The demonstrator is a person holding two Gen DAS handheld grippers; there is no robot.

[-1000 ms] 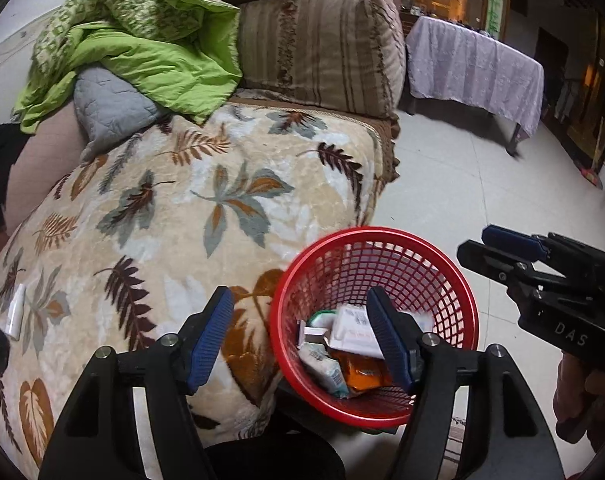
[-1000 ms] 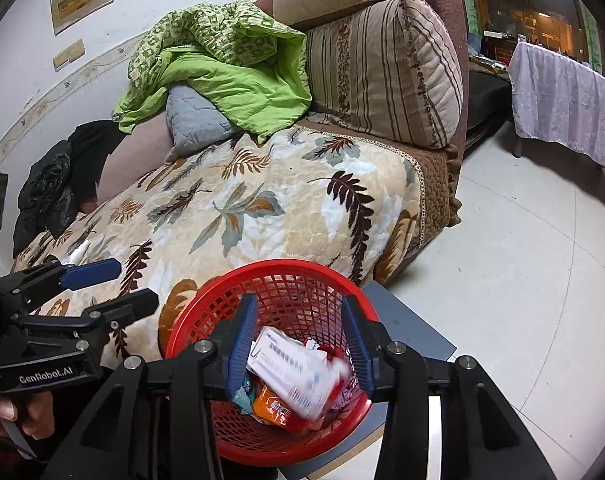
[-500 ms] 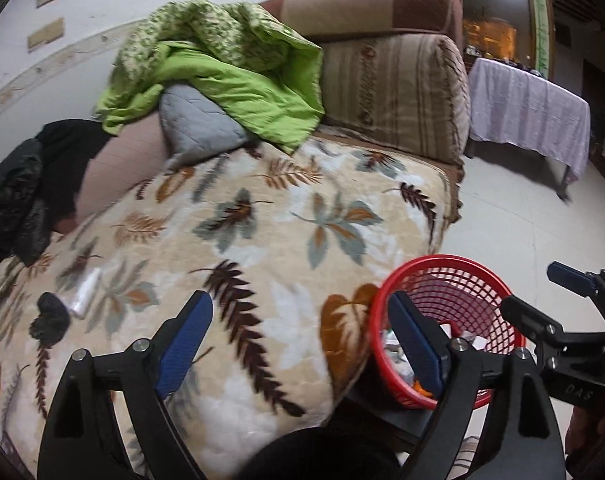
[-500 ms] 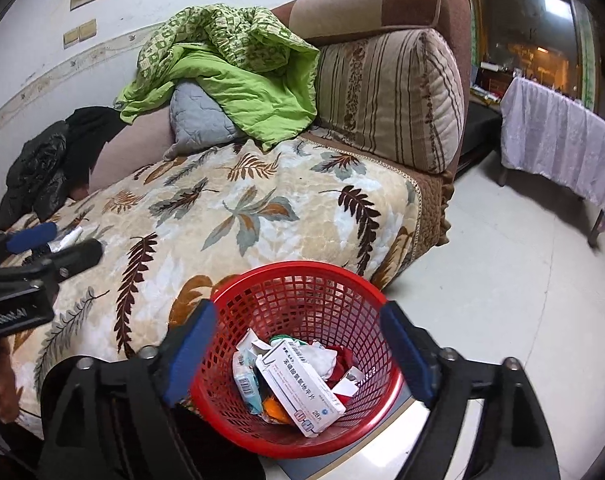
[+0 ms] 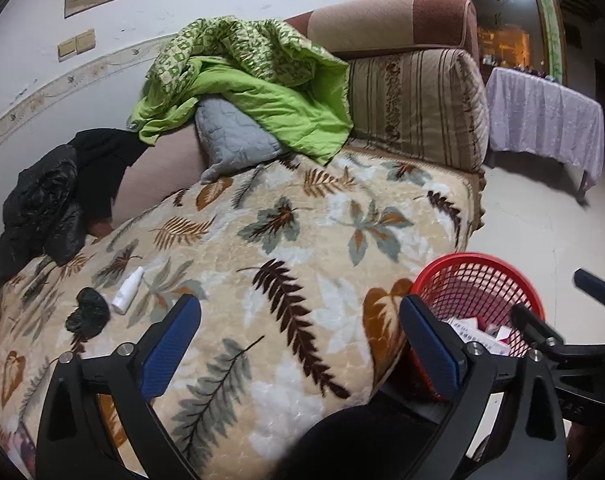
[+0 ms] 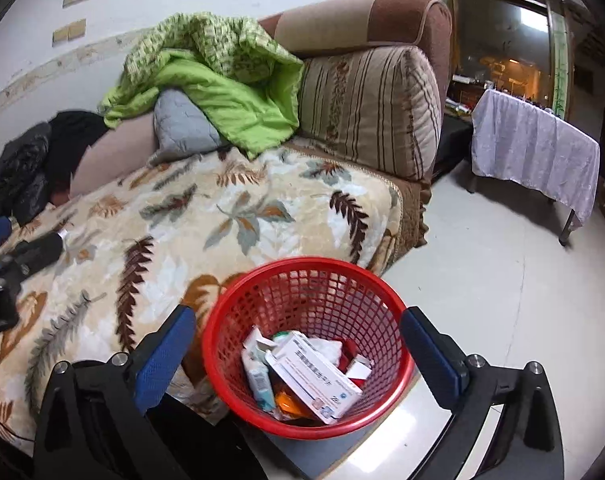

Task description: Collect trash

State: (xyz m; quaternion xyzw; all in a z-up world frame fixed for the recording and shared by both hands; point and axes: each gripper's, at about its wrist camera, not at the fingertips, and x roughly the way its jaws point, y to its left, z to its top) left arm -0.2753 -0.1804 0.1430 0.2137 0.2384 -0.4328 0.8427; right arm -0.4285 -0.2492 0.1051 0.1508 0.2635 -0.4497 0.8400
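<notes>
Bottle (image 5: 128,290) beyond spread left claw (image 5: 300,344)

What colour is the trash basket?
Red, an open mesh basket; clearest in the right wrist view.
</notes>
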